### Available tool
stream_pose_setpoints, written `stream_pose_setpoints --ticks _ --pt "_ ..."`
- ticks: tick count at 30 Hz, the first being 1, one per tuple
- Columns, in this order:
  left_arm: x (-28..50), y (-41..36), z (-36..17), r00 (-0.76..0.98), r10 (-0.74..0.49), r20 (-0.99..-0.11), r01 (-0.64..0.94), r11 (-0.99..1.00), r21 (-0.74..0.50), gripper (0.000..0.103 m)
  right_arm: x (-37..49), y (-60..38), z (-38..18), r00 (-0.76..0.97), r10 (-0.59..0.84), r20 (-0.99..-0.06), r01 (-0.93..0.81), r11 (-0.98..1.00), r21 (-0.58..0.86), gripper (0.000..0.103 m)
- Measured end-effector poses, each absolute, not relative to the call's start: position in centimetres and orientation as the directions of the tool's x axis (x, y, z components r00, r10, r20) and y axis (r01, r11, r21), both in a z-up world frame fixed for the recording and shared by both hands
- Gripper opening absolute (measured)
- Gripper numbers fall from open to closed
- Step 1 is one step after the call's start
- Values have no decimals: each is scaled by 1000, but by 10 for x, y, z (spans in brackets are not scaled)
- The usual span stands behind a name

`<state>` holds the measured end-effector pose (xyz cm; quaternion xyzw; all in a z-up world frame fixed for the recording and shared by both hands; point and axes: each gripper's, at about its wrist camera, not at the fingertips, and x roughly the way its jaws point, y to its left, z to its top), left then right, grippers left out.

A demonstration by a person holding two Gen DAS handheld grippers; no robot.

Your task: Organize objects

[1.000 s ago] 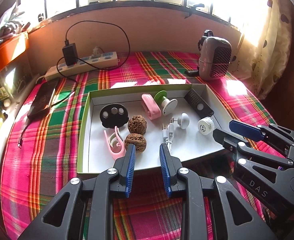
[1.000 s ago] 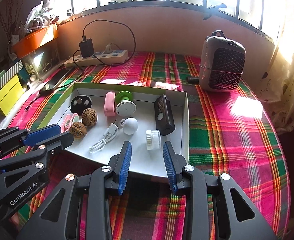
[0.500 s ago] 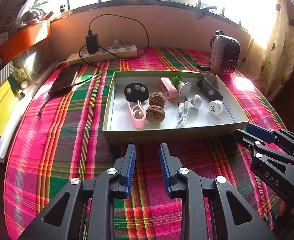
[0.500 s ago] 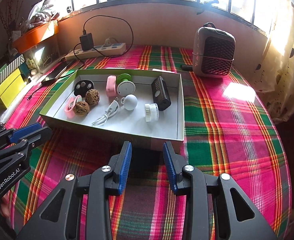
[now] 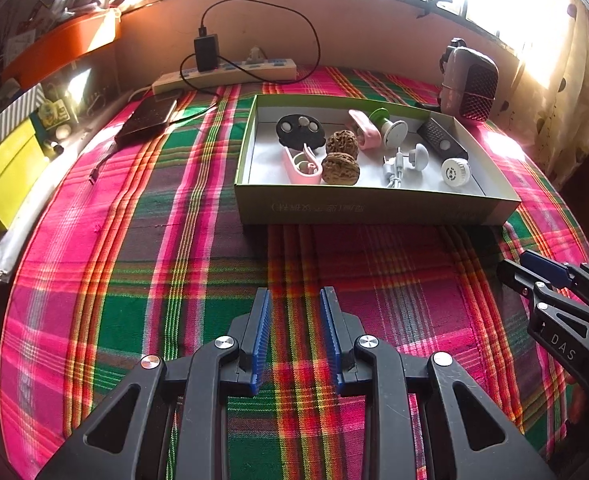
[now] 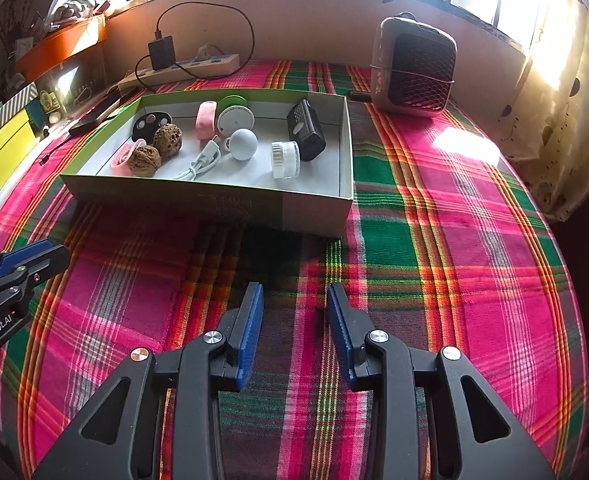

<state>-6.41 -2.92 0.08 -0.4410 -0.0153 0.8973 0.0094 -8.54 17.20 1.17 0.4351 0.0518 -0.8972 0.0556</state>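
Observation:
A shallow green-edged box (image 5: 374,208) (image 6: 214,200) sits on the plaid cloth. It holds two walnuts (image 5: 340,168) (image 6: 145,162), a pink clip (image 5: 300,166), a black disc (image 5: 299,130), a pink case (image 5: 362,130), a green and white reel (image 6: 234,118), a white cable (image 6: 198,164), a white ball knob (image 6: 243,144), a white round jar (image 6: 285,159) and a black remote (image 6: 305,132). My left gripper (image 5: 295,300) hovers open over bare cloth in front of the box. My right gripper (image 6: 295,296) is open too, near the box's right front corner, empty.
A small heater (image 6: 414,68) stands behind the box at the right. A power strip (image 5: 226,76) with a black charger lies by the back wall, beside a dark phone (image 5: 146,118). Yellow boxes (image 5: 2,172) and an orange tray (image 5: 60,46) line the left. Curtain hangs right.
Both grippers have drawn back from over the box toward the near side of the table and sunk lower. The box now lies farther ahead. Jaw gaps are unchanged.

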Motion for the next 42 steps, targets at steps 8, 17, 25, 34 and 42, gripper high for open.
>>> stream_pose_setpoints --ticks 8,17,25,34,42 --pt "-59 -27 -3 -616 28 -787 -8 -1000 -29 23 -80 178 11 -627 -26 -779 122 -990 -66 49" --pt "-56 -23 -5 -637 4 -771 5 -1000 -9 23 -80 185 10 -616 -66 -785 120 -993 -11 49" --pt "-56 -23 -5 -637 6 -771 5 -1000 -12 24 -77 184 10 -614 -81 -785 141 -990 -8 50" --pt "-56 -24 -5 -637 8 -771 5 -1000 -15 24 -76 178 8 -606 -96 -789 172 -985 -12 61" --pt "-56 -24 -5 -637 8 -771 5 -1000 -14 24 -78 175 7 -605 -93 -790 171 -985 -15 62"
